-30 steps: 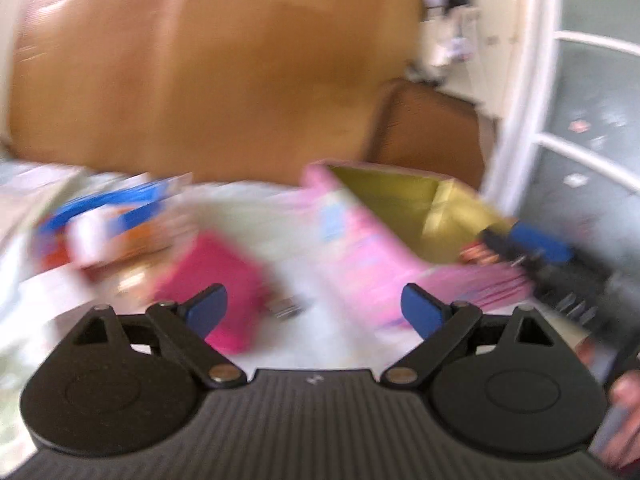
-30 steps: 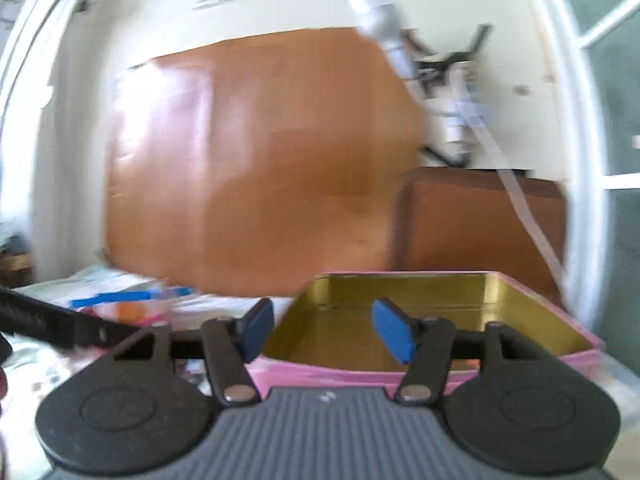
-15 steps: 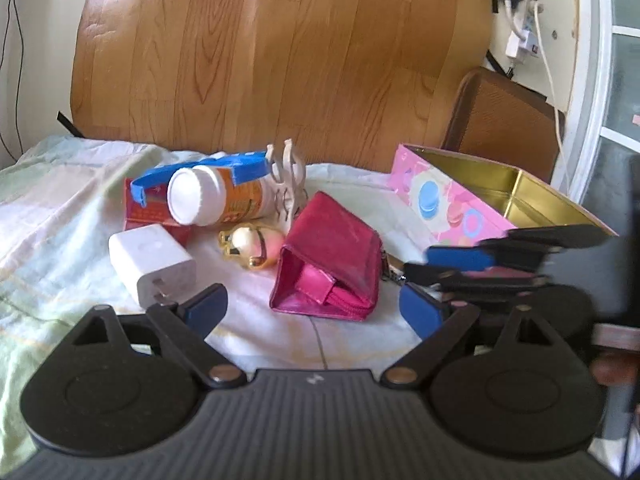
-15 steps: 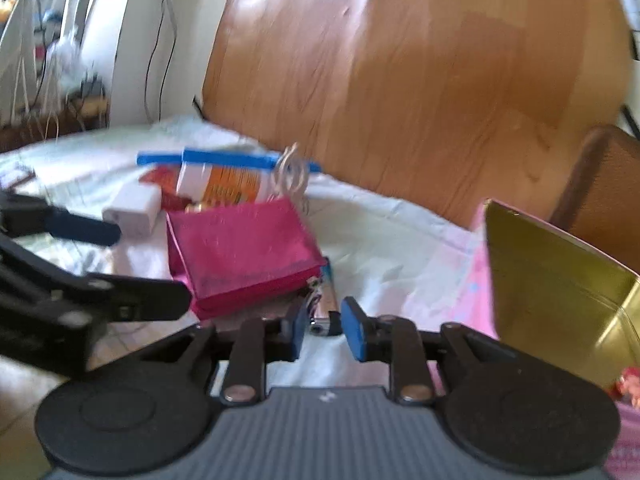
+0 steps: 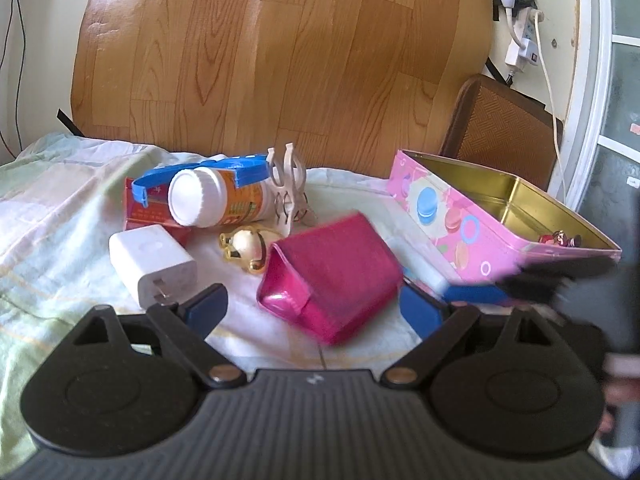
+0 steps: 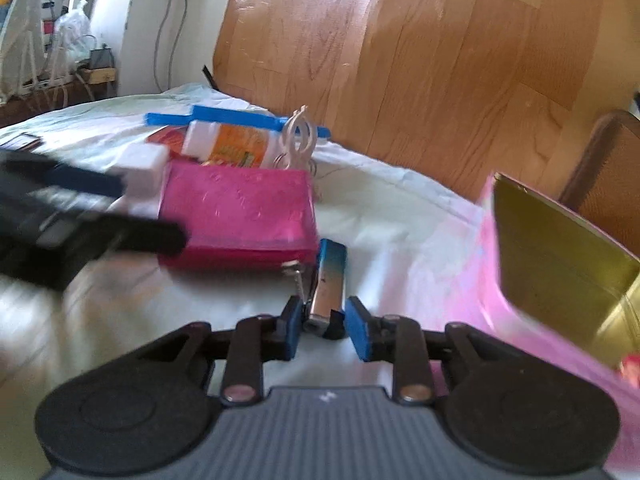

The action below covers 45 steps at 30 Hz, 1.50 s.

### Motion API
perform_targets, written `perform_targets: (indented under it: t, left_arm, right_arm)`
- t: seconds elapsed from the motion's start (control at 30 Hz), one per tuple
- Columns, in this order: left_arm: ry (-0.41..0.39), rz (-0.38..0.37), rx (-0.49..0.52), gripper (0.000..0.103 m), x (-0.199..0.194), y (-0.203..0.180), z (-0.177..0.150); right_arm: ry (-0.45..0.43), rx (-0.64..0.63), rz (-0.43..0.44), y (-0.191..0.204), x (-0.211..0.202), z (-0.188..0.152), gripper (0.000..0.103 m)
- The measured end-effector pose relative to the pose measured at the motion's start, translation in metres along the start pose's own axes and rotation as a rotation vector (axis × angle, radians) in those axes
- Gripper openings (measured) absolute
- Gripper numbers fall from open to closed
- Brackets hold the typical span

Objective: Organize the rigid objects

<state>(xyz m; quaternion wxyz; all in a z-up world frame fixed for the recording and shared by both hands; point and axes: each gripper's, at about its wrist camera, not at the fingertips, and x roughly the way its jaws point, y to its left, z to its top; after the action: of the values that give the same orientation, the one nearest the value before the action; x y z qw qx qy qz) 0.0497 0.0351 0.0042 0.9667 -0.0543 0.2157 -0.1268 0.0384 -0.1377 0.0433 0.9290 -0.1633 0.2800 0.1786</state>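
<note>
The right claw (image 6: 321,328) stands narrowly parted astride a small blue-and-silver lighter (image 6: 328,286), contact unclear; the left claw (image 5: 314,307) gapes empty.

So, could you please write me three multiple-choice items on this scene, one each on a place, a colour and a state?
1. Where does the small blue and silver lighter lie?
A. inside the pink tin
B. on the cloth between the magenta wallet and the pink tin
C. on top of the white-capped bottle

2. What colour is the inside of the pink rectangular tin?
A. gold
B. white
C. blue

3. How does the left claw stand?
A. shut on the wallet
B. shut on the charger
C. open, holding nothing

Answers: 1 B, the lighter sits beside the magenta wallet; 2 A, its inner walls shine gold; 3 C, its blue pads stand wide apart.
</note>
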Motion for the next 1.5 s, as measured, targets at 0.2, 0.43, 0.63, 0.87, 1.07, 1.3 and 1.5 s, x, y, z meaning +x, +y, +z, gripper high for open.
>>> perform_targets:
  t: [0.2,0.43,0.63,0.87,1.07,1.3,1.5]
  left_arm:
    - [-0.004,-0.041,0.028,0.094,-0.009,-0.008,0.001]
    - [0.209,-0.291,-0.041,0.086,0.002,-0.059,0.013]
    - [0.435,-0.359,-0.114,0.071,0.038,-0.091,0.009]
    - [0.449,-0.336,-0.095,0.050,0.055,-0.115,0.008]
    - [0.448,-0.373,-0.121,0.020,0.054,-0.118,0.019]
    - [0.280,-0.409,-0.011,0.020,0.042,-0.140,0.071]
    - [0.163,-0.375,0.064,0.020,0.080,-0.160,0.110]
  right_arm:
    - [0.011,0.112,0.042,-0.015,-0.069,-0.049,0.024]
    - [-0.015,0.707,0.305,-0.077,-0.094,-0.107,0.024]
    - [-0.046,0.840,0.386,-0.093,-0.093,-0.123,0.024]
    - [-0.075,0.798,0.374,-0.088,-0.099,-0.128,0.023]
    - [-0.104,0.778,0.357,-0.087,-0.104,-0.129,0.023]
    - [-0.287,0.527,0.138,-0.088,-0.129,-0.089,0.023]
    - [-0.384,0.455,-0.017,-0.116,-0.096,-0.048,0.023]
